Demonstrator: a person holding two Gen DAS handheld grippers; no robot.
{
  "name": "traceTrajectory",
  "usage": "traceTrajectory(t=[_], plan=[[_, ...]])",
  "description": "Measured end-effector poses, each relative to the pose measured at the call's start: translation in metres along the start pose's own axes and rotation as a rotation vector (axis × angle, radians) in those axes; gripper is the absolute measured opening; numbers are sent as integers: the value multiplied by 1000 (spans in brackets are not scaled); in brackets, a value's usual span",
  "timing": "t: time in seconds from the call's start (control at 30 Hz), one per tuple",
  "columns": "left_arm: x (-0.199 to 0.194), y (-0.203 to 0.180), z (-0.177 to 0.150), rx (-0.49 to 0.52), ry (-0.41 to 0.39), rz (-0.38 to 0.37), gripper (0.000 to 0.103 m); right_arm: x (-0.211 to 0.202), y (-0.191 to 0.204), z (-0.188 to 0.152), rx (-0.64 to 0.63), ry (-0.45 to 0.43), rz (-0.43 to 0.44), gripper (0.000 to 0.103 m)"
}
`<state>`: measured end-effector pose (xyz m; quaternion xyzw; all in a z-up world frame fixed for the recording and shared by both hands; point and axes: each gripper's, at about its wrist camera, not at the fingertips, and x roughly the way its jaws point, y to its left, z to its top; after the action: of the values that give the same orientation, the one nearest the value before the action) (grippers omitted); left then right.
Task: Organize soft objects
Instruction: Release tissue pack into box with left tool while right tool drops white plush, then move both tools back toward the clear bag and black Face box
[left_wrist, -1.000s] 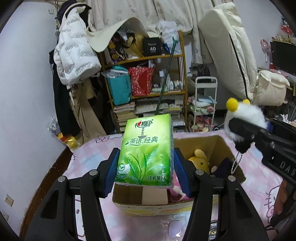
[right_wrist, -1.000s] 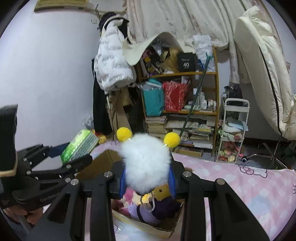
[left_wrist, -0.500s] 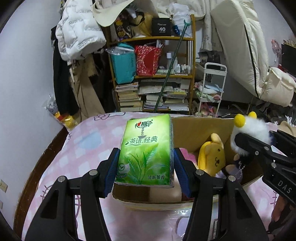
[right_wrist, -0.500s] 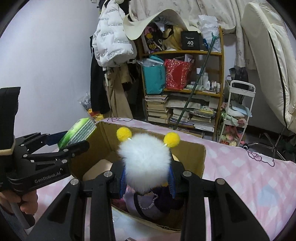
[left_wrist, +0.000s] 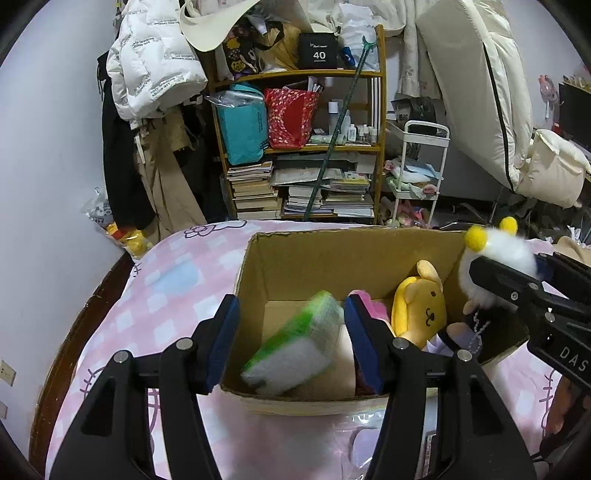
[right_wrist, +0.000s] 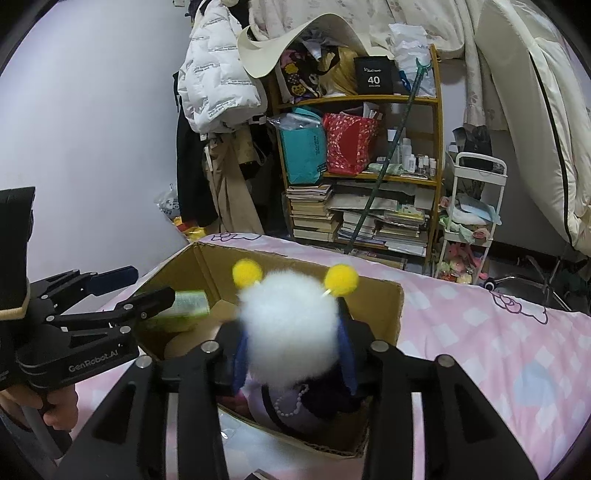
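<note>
A cardboard box (left_wrist: 332, 254) stands open on the pink bed. My left gripper (left_wrist: 291, 339) is open above its near edge. The green tissue pack (left_wrist: 295, 343), blurred, is tilted and falling free between the fingers into the box; it also shows in the right wrist view (right_wrist: 184, 308). A yellow plush (left_wrist: 419, 306) and a pink toy (left_wrist: 373, 306) lie inside. My right gripper (right_wrist: 293, 354) is shut on a white fluffy doll with yellow pom-poms (right_wrist: 291, 321), held over the box's right part (right_wrist: 391, 306). The doll also shows in the left wrist view (left_wrist: 495, 254).
The pink checked bedsheet (right_wrist: 498, 350) surrounds the box. A cluttered wooden bookshelf (left_wrist: 303, 147), hanging coats (left_wrist: 147, 92) and a white trolley (left_wrist: 417, 177) stand behind the bed. A clear plastic item (left_wrist: 362, 435) lies in front of the box.
My left gripper opened and let go of the tissue pack, which is dropping into the box. Both grippers moved lower and closer over the box.
</note>
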<state>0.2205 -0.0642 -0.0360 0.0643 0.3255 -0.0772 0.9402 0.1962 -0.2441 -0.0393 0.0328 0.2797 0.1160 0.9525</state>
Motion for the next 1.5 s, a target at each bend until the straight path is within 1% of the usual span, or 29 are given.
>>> traceTrajectory(t=[0.03, 0.1, 0.17, 0.27, 0.3, 0.33, 0.37, 0.43, 0.5, 0.57, 0.6, 0.63, 0.7, 0.87, 1.07, 1.27, 1.5], plan=[[-1, 1, 0, -5, 3, 1, 62, -2, 0, 1, 6, -3, 2, 48], [-4, 3, -1, -11, 6, 5, 64, -4, 0, 2, 9, -7, 8, 54], [-9, 5, 1, -14, 12, -4, 66, -7, 2, 3, 3, -15, 4, 62], [-17, 7, 4, -27, 6, -2, 71, -10, 5, 3, 3, -11, 1, 66], [-21, 8, 4, -24, 1, 1, 75, -12, 7, 2, 1, -10, -2, 67], [-24, 8, 4, -20, -1, 6, 78, -15, 8, 2, -2, -12, -9, 72], [-28, 8, 3, -12, -7, 13, 79, -18, 9, 2, -2, -14, -12, 80], [-36, 8, 2, -8, -10, 19, 83, -26, 11, 2, 5, -27, -17, 88], [-43, 10, 2, -26, -17, 13, 83, -32, 13, 3, 15, -35, -20, 92], [-52, 12, 2, -39, -21, 10, 86, -38, 14, 4, 20, -37, -29, 100], [-56, 13, 2, -41, -23, 13, 91, -43, 16, 4, 24, -45, -33, 102], [-61, 14, 1, -40, -30, 20, 93, -47, 16, 3, 26, -53, -35, 103], [-70, 15, 0, -34, -36, 28, 94, -54, 17, 2, 31, -54, -37, 103], [-89, 17, -6, -27, 2, 10, 94, -69, 20, -3, 45, -34, -36, 103], [-102, 17, -17, -2, 47, 10, 94, -83, 24, -10, 52, -11, -41, 103], [-107, 17, -30, -4, 93, -3, 94, -88, 24, -18, 73, 31, -68, 103], [-98, 13, -40, 50, 135, -38, 94, -82, 20, -37, 95, 115, -71, 103]])
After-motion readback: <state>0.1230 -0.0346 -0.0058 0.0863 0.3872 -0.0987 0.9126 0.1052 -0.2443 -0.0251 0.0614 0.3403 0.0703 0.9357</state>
